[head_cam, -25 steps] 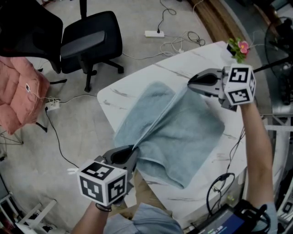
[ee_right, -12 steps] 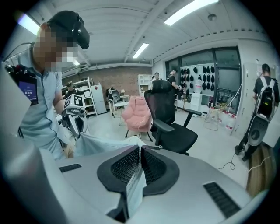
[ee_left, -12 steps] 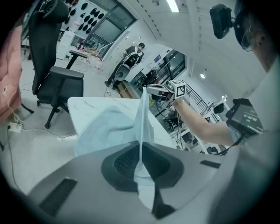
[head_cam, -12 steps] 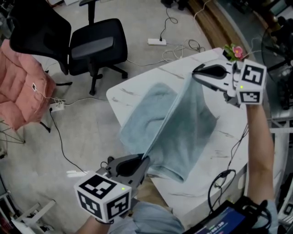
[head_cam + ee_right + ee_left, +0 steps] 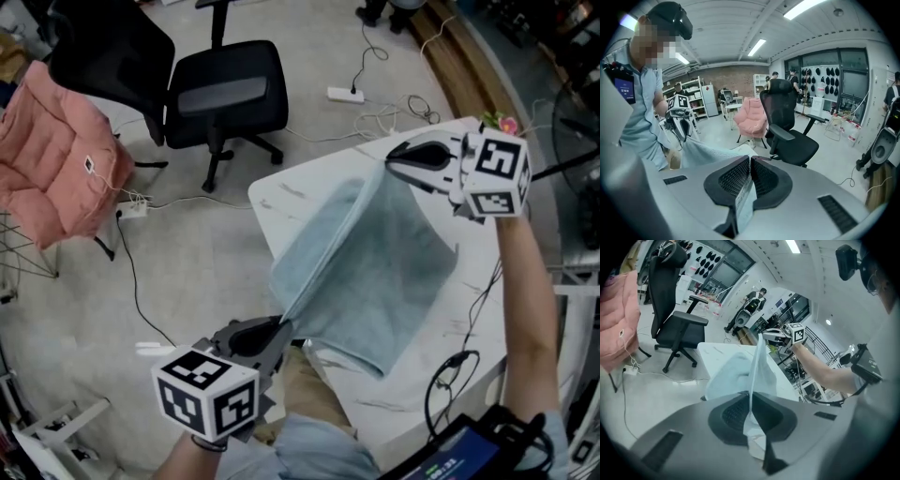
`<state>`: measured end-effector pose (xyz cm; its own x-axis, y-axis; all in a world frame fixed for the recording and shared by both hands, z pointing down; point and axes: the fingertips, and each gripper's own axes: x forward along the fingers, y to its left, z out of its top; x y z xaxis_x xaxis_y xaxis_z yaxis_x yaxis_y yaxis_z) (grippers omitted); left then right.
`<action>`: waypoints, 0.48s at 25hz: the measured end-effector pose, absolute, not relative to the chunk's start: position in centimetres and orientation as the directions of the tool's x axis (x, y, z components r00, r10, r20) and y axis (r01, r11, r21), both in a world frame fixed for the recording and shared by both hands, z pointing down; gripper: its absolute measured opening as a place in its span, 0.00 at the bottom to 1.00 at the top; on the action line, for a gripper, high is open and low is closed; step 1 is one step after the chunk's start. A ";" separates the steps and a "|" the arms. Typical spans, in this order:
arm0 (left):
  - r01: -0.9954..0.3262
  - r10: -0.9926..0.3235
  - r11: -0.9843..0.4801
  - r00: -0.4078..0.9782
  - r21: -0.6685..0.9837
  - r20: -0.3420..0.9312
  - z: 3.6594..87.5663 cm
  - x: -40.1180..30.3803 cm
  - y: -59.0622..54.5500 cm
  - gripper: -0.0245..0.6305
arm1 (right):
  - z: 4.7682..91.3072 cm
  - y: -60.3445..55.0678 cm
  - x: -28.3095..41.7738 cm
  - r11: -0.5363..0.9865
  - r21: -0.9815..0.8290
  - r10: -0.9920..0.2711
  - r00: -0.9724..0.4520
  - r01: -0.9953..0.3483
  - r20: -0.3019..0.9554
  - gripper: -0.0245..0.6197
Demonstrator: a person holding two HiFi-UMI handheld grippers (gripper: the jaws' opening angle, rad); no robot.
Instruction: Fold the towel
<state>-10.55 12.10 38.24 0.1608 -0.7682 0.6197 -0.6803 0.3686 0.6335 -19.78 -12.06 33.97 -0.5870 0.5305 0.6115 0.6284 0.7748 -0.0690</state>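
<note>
A pale blue-grey towel (image 5: 370, 267) hangs stretched between my two grippers above the white marble-patterned table (image 5: 469, 309). My left gripper (image 5: 281, 328), near the table's front edge, is shut on one corner of the towel (image 5: 751, 399). My right gripper (image 5: 389, 167), at the far side, is shut on the opposite end of the same taut top edge; a corner with a white label shows between its pads (image 5: 746, 190). The rest of the towel drapes down from that edge, and its lower part still rests on the table.
A black office chair (image 5: 225, 94) stands on the floor beyond the table, a pink padded seat (image 5: 56, 169) further left. Cables and a power strip (image 5: 345, 94) lie on the floor. A small flower pot (image 5: 502, 124) stands at the table's far corner. Dark cables (image 5: 450, 384) and equipment crowd the right.
Both grippers have risen with the towel's edge, which now hangs higher and tauter, so more cloth is off the table. The view has shifted, showing more of the floor on the left.
</note>
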 end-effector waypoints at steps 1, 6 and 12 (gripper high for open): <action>-0.677 -0.763 0.378 0.159 0.631 0.627 38.8 -10.9 12.3 0.07 | 34.6 -12.0 -20.2 0.777 -0.072 0.527 -0.582 0.626 0.619 0.08; -0.666 -0.731 0.421 0.153 0.615 0.665 41.5 -13.2 12.9 0.07 | 38.9 -11.9 -22.1 0.793 -0.098 0.506 -0.559 0.602 0.657 0.08; -0.590 -0.723 0.436 0.220 0.679 0.655 45.4 -14.6 12.8 0.07 | 44.8 -12.7 -23.0 0.815 -0.149 0.489 -0.526 0.560 0.696 0.08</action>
